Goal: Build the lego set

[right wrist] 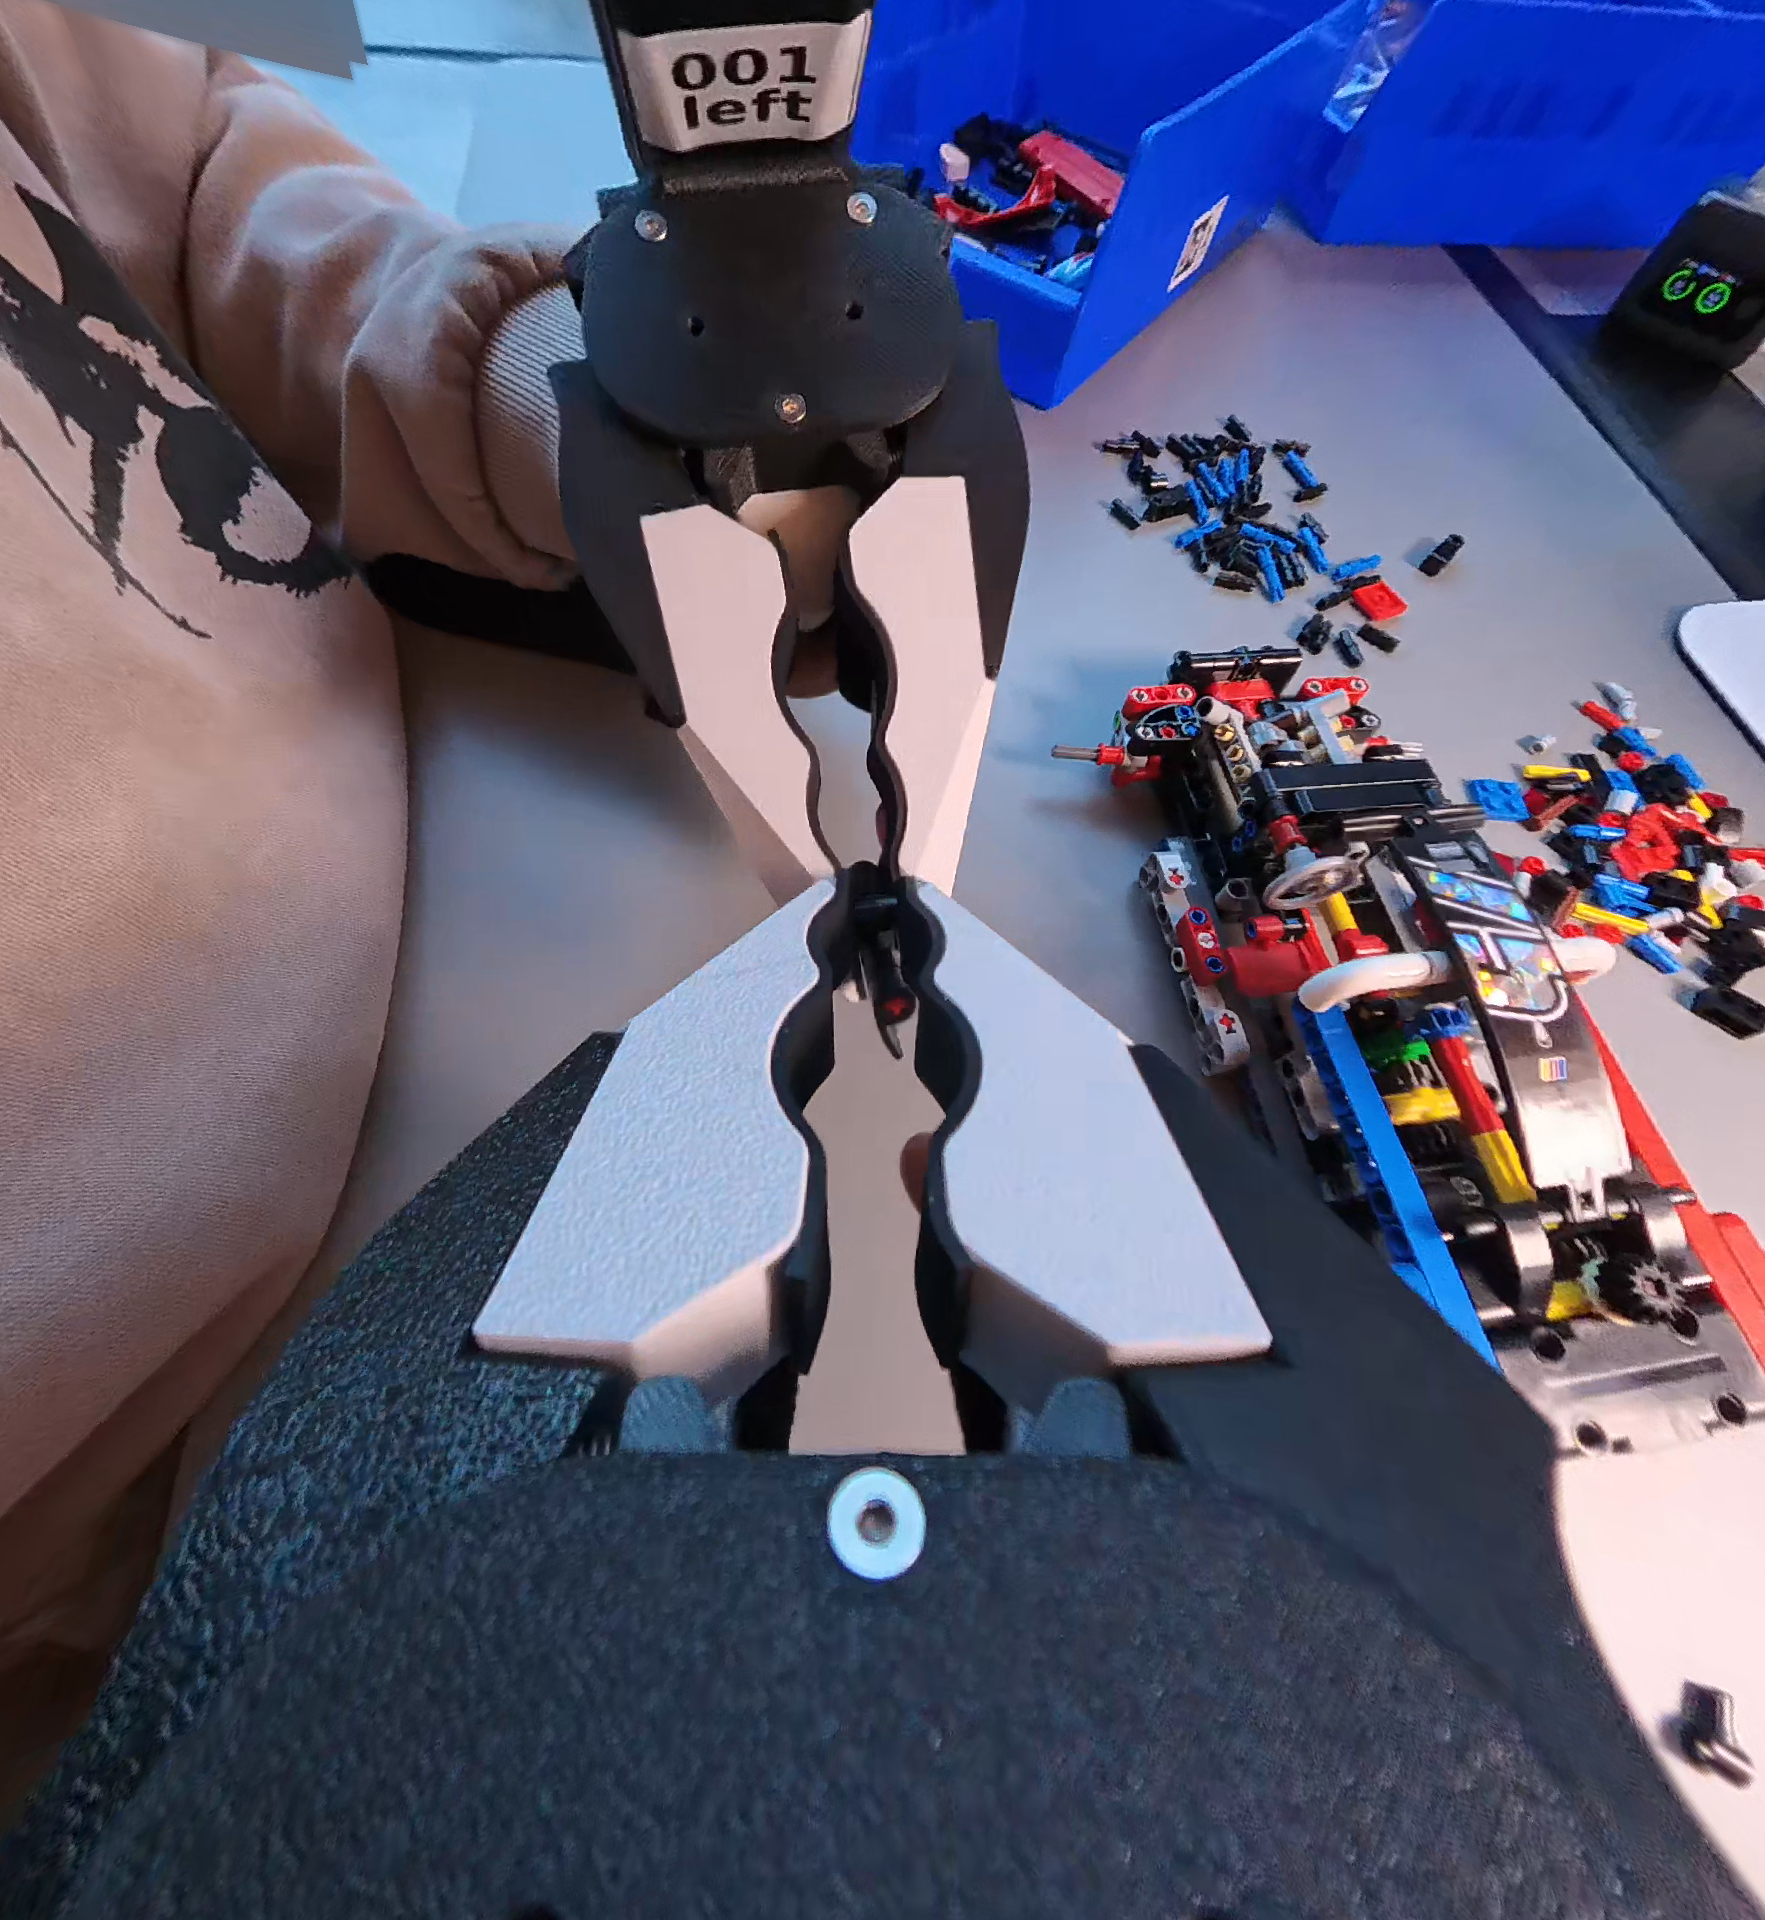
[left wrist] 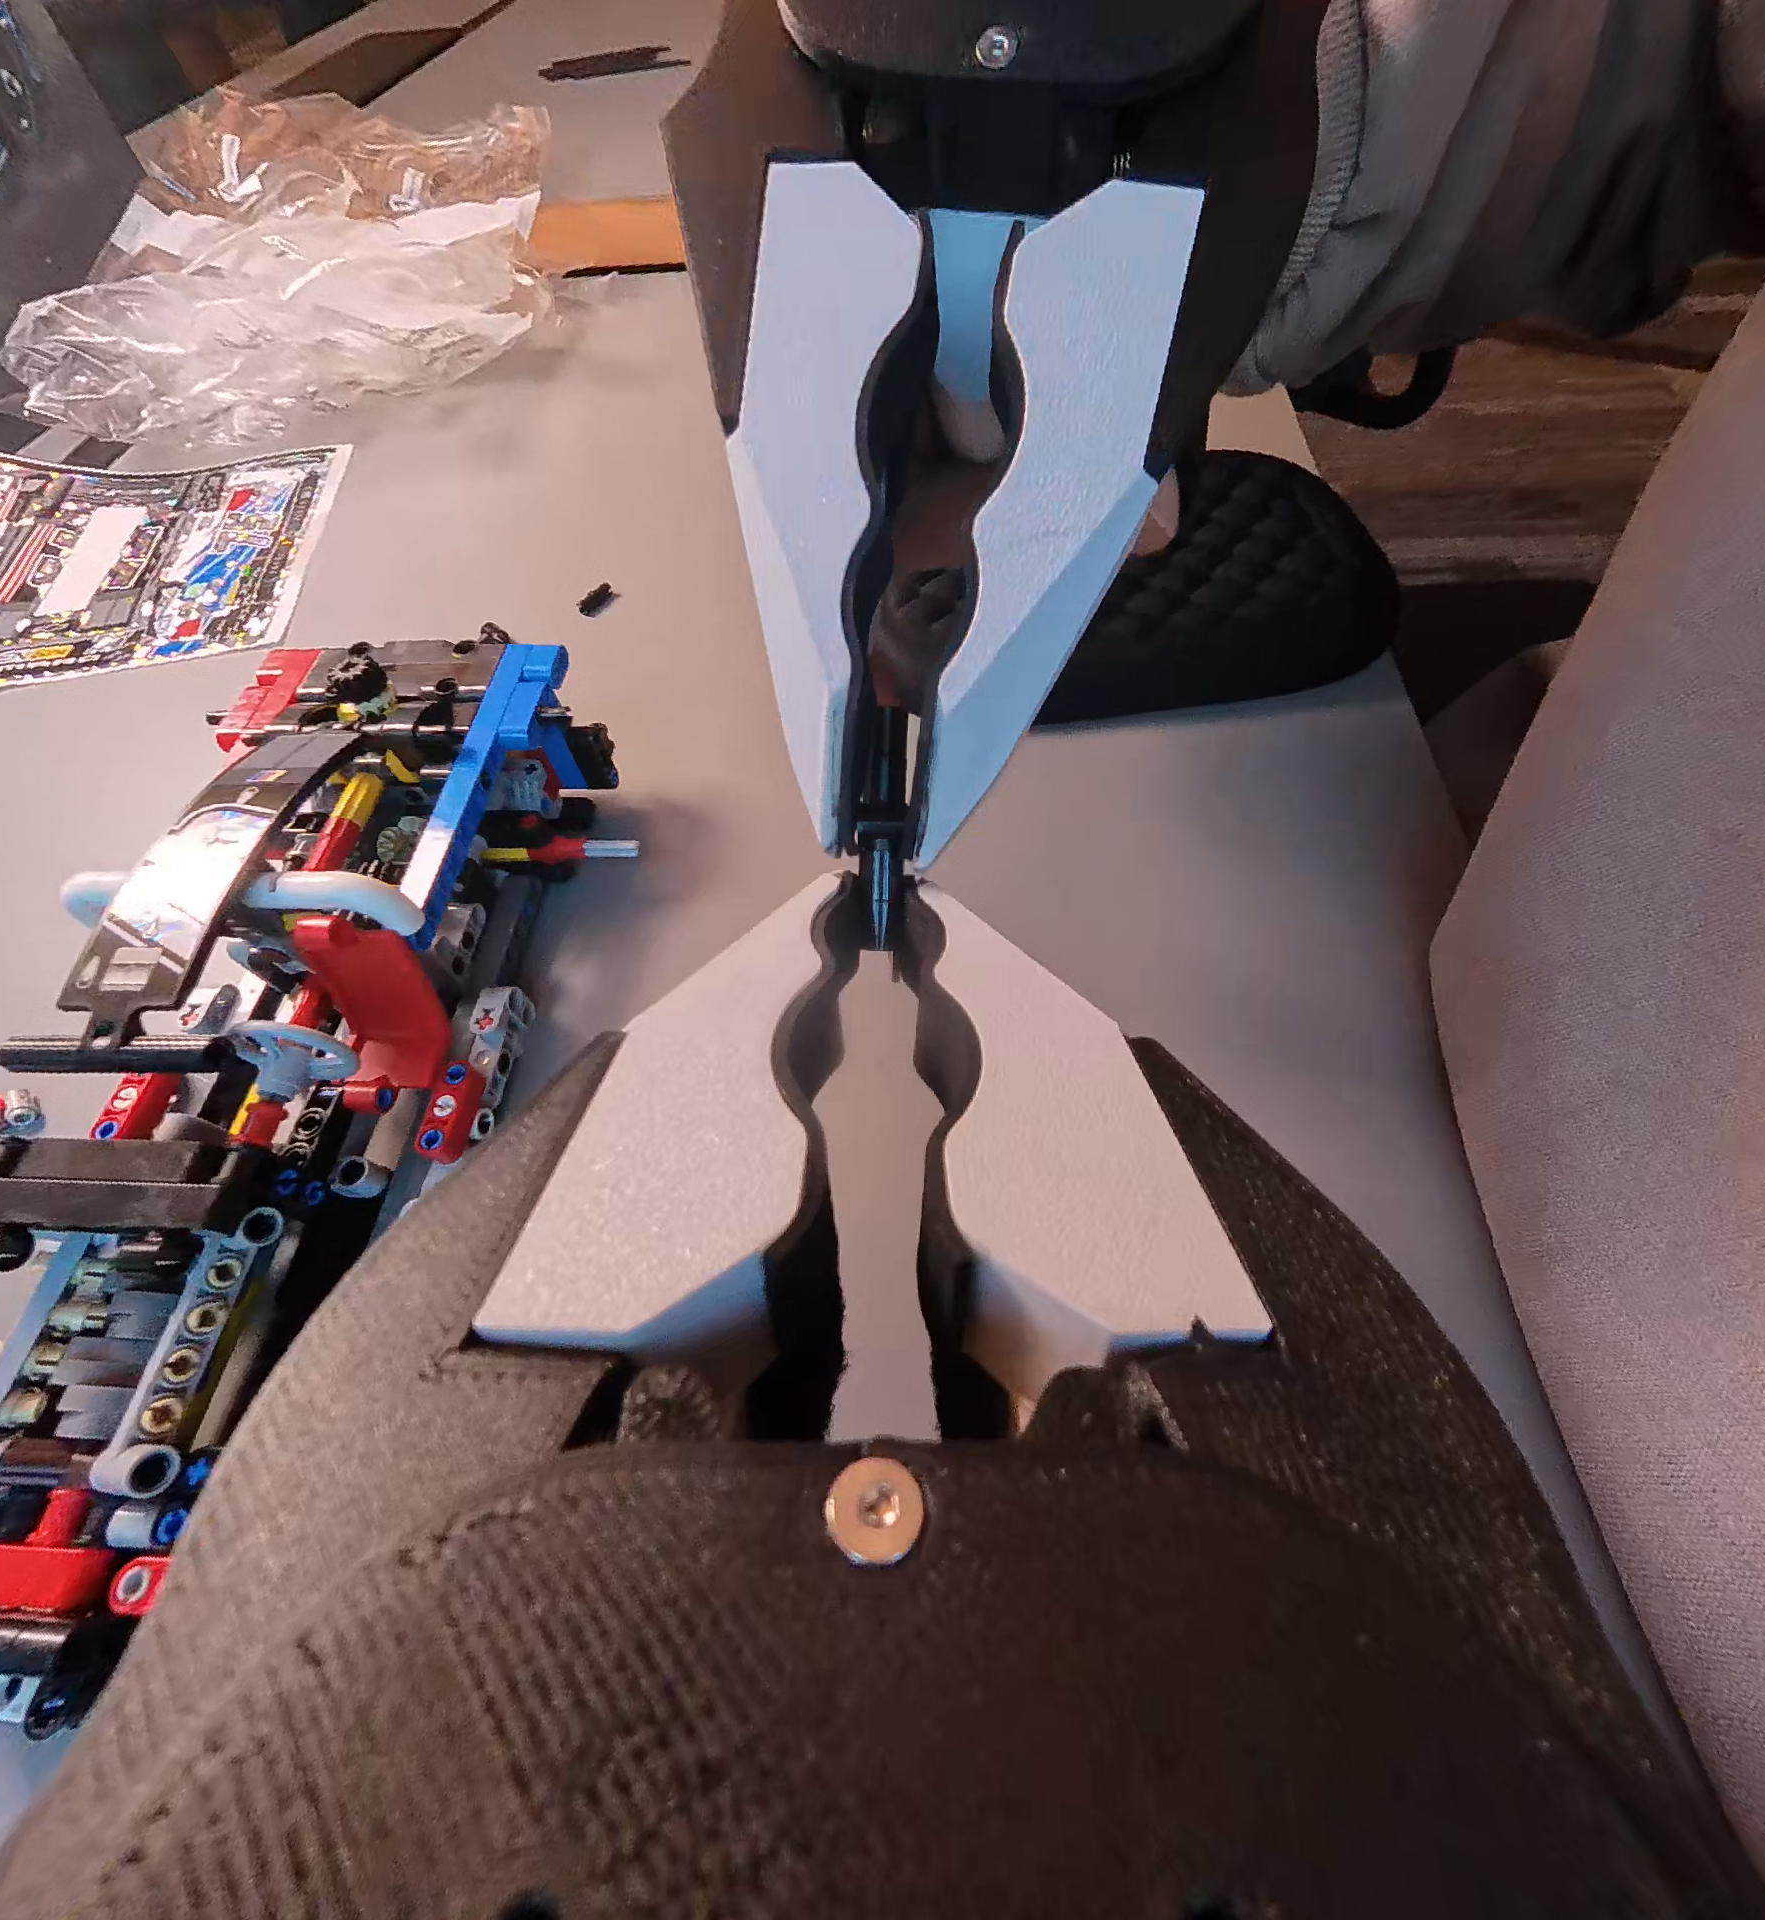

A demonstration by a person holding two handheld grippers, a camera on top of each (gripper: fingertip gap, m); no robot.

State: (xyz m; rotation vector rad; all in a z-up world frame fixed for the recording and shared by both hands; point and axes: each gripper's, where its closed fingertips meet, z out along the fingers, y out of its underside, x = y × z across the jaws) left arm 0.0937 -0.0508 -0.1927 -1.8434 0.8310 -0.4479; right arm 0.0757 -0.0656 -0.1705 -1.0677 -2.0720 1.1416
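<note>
Left claw [left wrist: 878, 883], nearest the lens, is closed tip-to-tip against the right claw [left wrist: 878, 847]; both pinch one small black pin assembly [left wrist: 878, 894] above the tabletop [left wrist: 1221, 935] edge. Right wrist view alone shows a red-marked piece [right wrist: 897, 1006] hanging on that assembly inside the right claw's fingers. Partly built lego car [left wrist: 317, 997] lies beside the claws. Farther: sticker sheet [left wrist: 99, 566], plastic bags [left wrist: 275, 291]; right view adds loose parts [right wrist: 1657, 862], blue bins [right wrist: 1273, 156].
</note>
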